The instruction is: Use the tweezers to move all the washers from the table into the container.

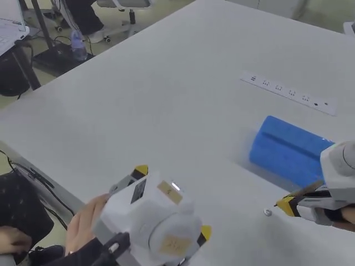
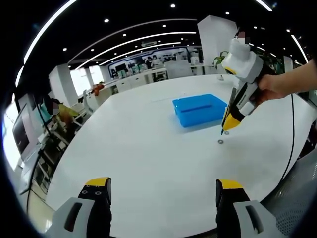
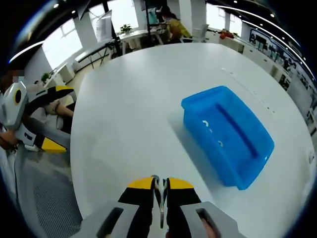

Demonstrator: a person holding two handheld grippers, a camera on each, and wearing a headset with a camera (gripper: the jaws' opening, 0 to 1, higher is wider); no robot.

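A small metal washer (image 1: 268,212) lies on the white table (image 1: 166,100), just in front of the blue container (image 1: 288,149). My right gripper (image 1: 285,205) is shut on thin metal tweezers (image 3: 160,198), whose tip hovers just above the washer (image 2: 220,142). In the right gripper view the blue container (image 3: 228,139) lies ahead and to the right, with a few small pale rings (image 3: 220,144) on its floor. My left gripper (image 2: 162,184) stands open with nothing between its fingers, low over the table's near side (image 1: 173,200).
A white power strip (image 1: 288,93) lies on the table beyond the container. A person's hand (image 1: 83,221) holds the left gripper at the table's near edge. Chairs and desks stand on the floor past the far left edge.
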